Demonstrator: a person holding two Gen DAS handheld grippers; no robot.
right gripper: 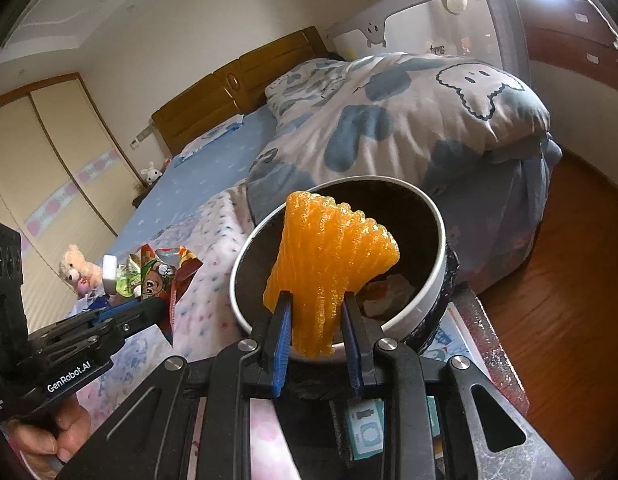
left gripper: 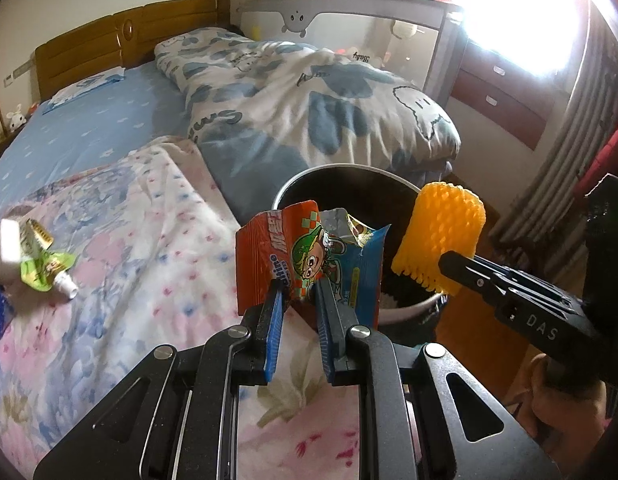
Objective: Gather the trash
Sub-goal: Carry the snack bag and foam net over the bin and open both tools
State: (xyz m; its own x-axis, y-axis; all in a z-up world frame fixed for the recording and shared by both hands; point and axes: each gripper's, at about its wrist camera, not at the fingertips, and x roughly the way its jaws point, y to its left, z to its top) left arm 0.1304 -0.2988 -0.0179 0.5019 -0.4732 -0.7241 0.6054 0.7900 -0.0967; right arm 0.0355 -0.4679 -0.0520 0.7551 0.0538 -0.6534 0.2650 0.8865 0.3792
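Note:
My left gripper [left gripper: 300, 290] is shut on a red and blue snack wrapper [left gripper: 309, 256] and holds it upright at the near left rim of the round trash bin [left gripper: 285, 190]. My right gripper [right gripper: 317, 300] is shut on an orange foam fruit net [right gripper: 329, 256] and holds it above the bin's opening; the bin's white rim [right gripper: 441, 240] shows in the right wrist view with some trash inside. The net [left gripper: 439, 240] and the right gripper [left gripper: 449, 264] also show in the left wrist view. A green squeeze pouch [left gripper: 41, 268] with a white cap lies on the bed at the left.
The bed has a floral pink blanket [left gripper: 129, 280], a blue sheet [left gripper: 89, 128] and a bunched blue-and-white duvet [left gripper: 309, 100]. A crib rail [left gripper: 349, 12] and drawers [left gripper: 501, 96] stand behind. Wooden floor [right gripper: 569, 300] lies to the right. A plush bear [right gripper: 77, 268] sits at the far left.

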